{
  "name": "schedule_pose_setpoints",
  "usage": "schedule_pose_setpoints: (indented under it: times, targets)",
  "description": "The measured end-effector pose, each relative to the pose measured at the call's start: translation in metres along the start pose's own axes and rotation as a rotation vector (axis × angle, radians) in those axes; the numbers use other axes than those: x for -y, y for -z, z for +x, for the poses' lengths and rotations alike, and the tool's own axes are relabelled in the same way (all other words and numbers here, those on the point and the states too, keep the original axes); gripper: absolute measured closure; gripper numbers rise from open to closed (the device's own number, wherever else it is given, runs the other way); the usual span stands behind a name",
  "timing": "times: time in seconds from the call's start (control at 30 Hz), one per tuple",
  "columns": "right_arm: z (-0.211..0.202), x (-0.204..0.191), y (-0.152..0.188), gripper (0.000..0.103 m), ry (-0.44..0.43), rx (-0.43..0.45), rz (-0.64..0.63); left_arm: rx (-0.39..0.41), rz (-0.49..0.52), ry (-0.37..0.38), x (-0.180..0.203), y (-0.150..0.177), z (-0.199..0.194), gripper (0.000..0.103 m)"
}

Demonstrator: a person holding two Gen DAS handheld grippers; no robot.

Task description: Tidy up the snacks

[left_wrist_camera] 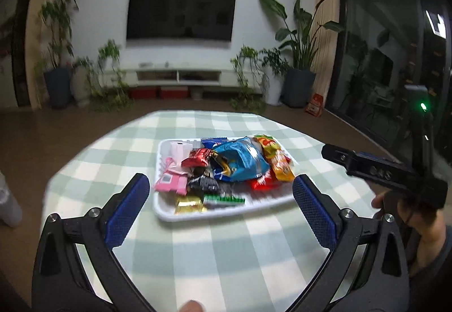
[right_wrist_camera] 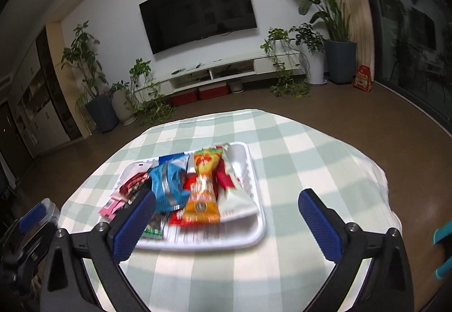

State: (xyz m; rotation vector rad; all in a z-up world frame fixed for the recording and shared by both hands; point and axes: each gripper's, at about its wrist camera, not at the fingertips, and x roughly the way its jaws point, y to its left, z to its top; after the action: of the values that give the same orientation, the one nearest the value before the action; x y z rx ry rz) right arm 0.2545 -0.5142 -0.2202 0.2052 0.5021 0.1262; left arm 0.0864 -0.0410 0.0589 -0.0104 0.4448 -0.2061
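Both wide open, empty: left gripper (left_wrist_camera: 220, 200), right gripper (right_wrist_camera: 227, 217). Heaped snacks (left_wrist_camera: 226, 168) may spill off tray (left_wrist_camera: 226, 211) if nudged.

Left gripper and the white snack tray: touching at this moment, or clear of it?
Apart. In the left wrist view the left gripper stands open and empty, with checked tablecloth visible between its fingers and the white tray's near rim.

no legible text. snack wrappers (left_wrist_camera: 243, 162) in the white tray (left_wrist_camera: 226, 213) blurred; red bag (right_wrist_camera: 363, 77) on floor shows print, unreadable.
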Motion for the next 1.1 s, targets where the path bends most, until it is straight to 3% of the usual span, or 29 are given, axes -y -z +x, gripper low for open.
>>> schedule_pose_setpoints:
  times: [0.2, 0.3, 0.47, 0.6, 0.8, 1.1]
  targets:
    - [-0.035, 0.004, 0.023, 0.000, -0.008, 0.013, 0.021, 0.010, -0.074, -0.059, 0.015, 0.037, -0.049, 0.000]
    - [-0.053, 0.004, 0.038, 0.000, -0.011, 0.018, 0.026, -0.013, -0.055, -0.078, 0.019, 0.048, -0.060, 0.000]
    - [-0.070, 0.002, 0.056, 0.000, 0.004, 0.015, 0.012, -0.067, -0.092, -0.040, 0.013, 0.056, -0.061, 0.000]
    - [-0.075, -0.003, 0.064, 0.000, 0.025, 0.017, -0.004, -0.069, -0.057, -0.077, 0.013, 0.057, -0.055, 0.000]
    - [-0.078, -0.022, 0.081, 0.000, 0.088, 0.020, -0.096, -0.154, -0.063, -0.133, 0.007, 0.062, -0.032, 0.000]
    - [-0.080, -0.026, 0.090, 0.000, 0.136, 0.014, -0.119, -0.197, -0.119, -0.133, -0.007, 0.066, -0.021, 0.000]
